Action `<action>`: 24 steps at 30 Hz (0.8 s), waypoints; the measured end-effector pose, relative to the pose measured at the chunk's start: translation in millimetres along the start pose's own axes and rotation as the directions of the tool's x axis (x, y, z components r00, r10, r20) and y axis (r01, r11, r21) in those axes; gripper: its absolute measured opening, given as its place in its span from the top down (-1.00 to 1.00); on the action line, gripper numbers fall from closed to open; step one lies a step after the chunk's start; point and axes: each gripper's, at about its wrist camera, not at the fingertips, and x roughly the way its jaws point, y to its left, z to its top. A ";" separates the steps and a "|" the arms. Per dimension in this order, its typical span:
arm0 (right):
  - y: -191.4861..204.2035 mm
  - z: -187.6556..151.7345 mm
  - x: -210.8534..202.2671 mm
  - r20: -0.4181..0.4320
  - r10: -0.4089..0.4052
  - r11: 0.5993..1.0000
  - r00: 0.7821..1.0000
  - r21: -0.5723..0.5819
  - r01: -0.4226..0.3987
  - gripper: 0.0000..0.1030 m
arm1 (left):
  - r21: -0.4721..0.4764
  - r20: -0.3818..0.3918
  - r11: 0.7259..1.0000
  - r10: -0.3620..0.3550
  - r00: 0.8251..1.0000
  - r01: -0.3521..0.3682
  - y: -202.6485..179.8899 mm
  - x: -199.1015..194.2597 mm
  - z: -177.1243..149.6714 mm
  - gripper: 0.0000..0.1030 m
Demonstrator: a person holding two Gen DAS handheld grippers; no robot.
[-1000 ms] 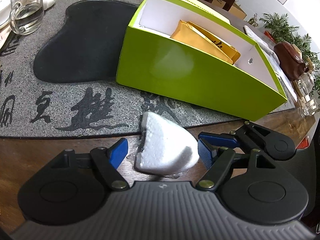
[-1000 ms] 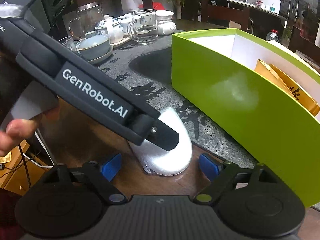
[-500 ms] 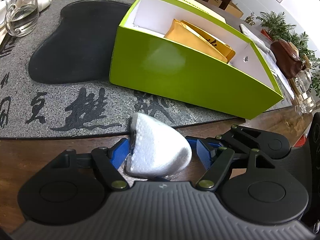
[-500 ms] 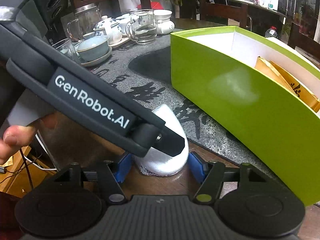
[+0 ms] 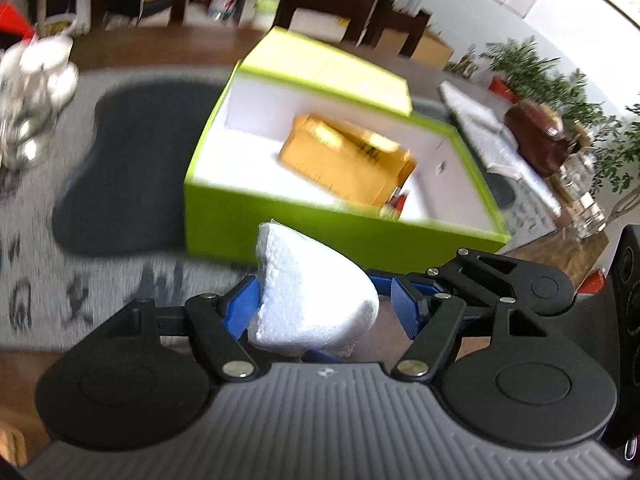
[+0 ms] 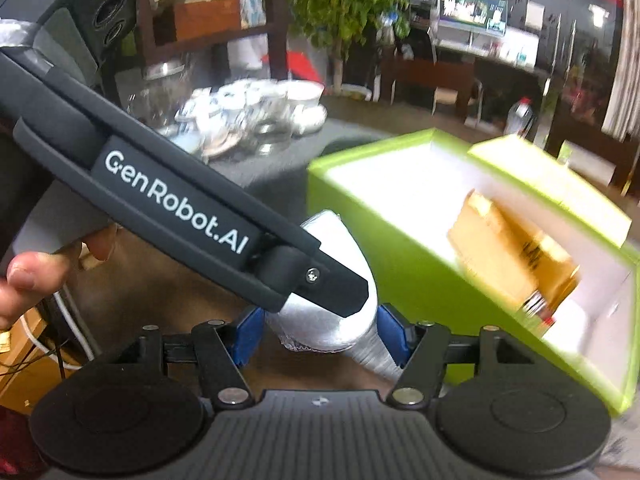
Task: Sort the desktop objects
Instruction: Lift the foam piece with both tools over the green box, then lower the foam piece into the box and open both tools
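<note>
1. The white foam piece sat between the blue pads of both grippers, raised off the wooden tabletop and held near the front wall of the lime-green box.
2. The left gripper had its left pad pressed against the foam's flat broken face, while its right pad stood slightly away from the rounded side, so I could not tell whether its grip was firm.
3. The right gripper was closed on the foam piece; both of its blue pads touched the foam's sides.
4. In the right wrist view, the left tool's black body, lettered "GenRobot.AI", crossed diagonally over the foam, with its tip resting over the foam's top.
5. A person's fingers showed at the left edge of that view, behind the black tool.
6. The green box lay open on a grey stone tea tray with dark carved characters. Its white interior held a gold foil packet, seen also from the right wrist.
7. The box's green lid stood propped behind it.
8. White and blue porcelain teaware and glass vessels stood at the far end of the tray, blurred.
</note>
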 end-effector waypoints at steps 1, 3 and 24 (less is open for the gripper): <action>-3.2 4.3 -4.4 0.015 -0.011 1.000 1.000 -0.005 0.011 -0.24 | 0.012 0.015 1.000 -0.005 1.000 0.005 -3.3 -2.3 6.5 -0.39; -10.0 13.6 -10.7 0.039 -0.034 0.999 0.999 -0.016 0.034 -0.24 | 0.033 0.042 0.999 -0.019 0.999 0.017 -9.4 -4.1 21.3 -0.39; -98.2 40.9 31.8 -0.062 -0.144 0.988 0.988 0.039 0.146 -0.24 | 0.066 -0.012 0.995 -0.069 0.998 0.070 -20.3 95.2 95.4 -0.39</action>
